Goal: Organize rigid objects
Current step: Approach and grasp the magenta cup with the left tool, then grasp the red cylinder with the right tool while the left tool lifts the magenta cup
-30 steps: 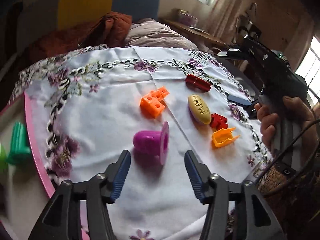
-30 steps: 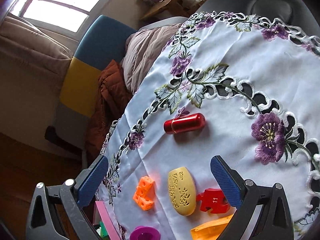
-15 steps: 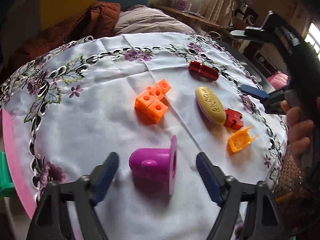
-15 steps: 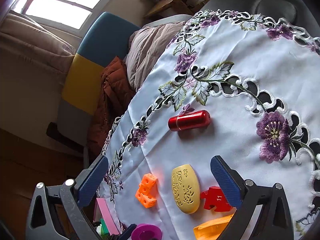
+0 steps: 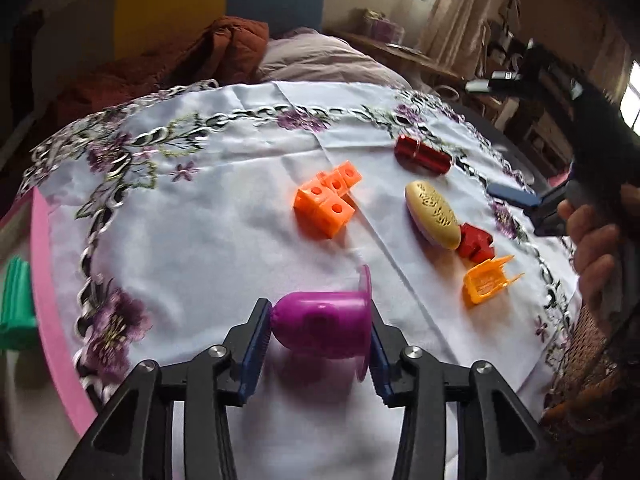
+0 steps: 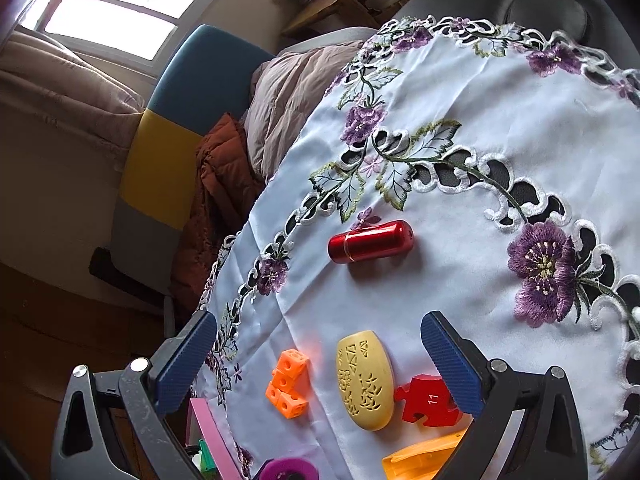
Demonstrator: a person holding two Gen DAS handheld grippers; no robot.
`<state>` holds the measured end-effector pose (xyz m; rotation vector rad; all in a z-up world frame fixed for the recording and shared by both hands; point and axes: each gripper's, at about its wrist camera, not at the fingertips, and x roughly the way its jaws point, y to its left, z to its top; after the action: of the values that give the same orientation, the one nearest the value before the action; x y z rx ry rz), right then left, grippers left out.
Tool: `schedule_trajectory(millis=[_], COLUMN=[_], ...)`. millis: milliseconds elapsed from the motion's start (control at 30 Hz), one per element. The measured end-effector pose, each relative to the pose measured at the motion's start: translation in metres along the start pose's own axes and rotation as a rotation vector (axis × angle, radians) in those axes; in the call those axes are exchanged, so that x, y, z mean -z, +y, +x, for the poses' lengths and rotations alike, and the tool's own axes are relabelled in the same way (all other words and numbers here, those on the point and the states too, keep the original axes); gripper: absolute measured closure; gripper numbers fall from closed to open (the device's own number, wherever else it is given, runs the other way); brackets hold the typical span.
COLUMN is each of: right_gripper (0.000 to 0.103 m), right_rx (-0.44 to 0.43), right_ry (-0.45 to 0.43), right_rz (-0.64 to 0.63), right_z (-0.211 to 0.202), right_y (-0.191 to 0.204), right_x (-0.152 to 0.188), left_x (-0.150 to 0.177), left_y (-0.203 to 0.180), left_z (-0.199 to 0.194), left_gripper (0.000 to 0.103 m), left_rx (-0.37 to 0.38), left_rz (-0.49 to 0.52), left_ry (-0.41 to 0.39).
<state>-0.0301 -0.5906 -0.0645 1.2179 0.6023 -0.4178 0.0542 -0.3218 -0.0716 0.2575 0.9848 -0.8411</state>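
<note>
A purple flanged cup (image 5: pixel 324 328) lies on its side on the embroidered white cloth (image 5: pixel 200 248). My left gripper (image 5: pixel 319 314) is closing on it, one blue pad on the domed end and the other on the flange. Beyond it lie orange linked cubes (image 5: pixel 326 202), a yellow oval case (image 5: pixel 432 214), a red puzzle piece (image 5: pixel 476 242), an orange clip (image 5: pixel 486 284) and a red cylinder (image 5: pixel 422 156). My right gripper (image 6: pixel 320 320) hovers open over the yellow case (image 6: pixel 366 380), with nothing between its pads.
A pink tray rim (image 5: pixel 44 280) with a green piece (image 5: pixel 16 300) sits off the cloth's left edge. A hand (image 5: pixel 592 248) holds the right gripper at the cloth's right edge, above a wicker basket (image 5: pixel 580 360). A chair with a rust jacket (image 5: pixel 224 52) stands behind.
My left gripper came down around the purple cup and its jaws narrowed from wide apart until the pads touch the cup's two ends. The right gripper stayed where it was.
</note>
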Motion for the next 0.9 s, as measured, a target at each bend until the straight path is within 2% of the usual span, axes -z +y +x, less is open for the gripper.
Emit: schedule_trajectory(millis=[133, 233, 367, 667, 733, 900], right_gripper=[0.000, 0.000, 0.000, 0.000, 0.000, 0.000], right_rx=[0.011, 0.022, 0.043, 0.061, 0.064, 0.078], right_ry=[0.003, 0.006, 0.019, 0.022, 0.011, -0.084], right_rz=[0.018, 0.027, 0.016, -0.006, -0.003, 0.068], right_z=[0.000, 0.001, 0.003, 0.007, 0.005, -0.013], right_y=[-0.004, -0.006, -0.006, -0.003, -0.004, -0.018], right_x=[0.000, 0.000, 0.002, 0.002, 0.001, -0.005], left_x=[0.009, 0.009, 0.009, 0.013, 0.014, 0.017], left_y=[-0.001, 0.003, 0.000, -0.006, -0.003, 0.000], left_z=[-0.001, -0.001, 0.004, 0.004, 0.002, -0.008], left_gripper=[0.058, 0.058, 0.054, 0.054, 0.054, 0.058], left_rx=[-0.009, 0.033, 0.029, 0.022, 0.027, 0.040], left_rz=[0.025, 0.000, 0.030, 0.054, 0.030, -0.006], left_ry=[0.012, 0.033, 0.056, 0.020, 0.011, -0.010])
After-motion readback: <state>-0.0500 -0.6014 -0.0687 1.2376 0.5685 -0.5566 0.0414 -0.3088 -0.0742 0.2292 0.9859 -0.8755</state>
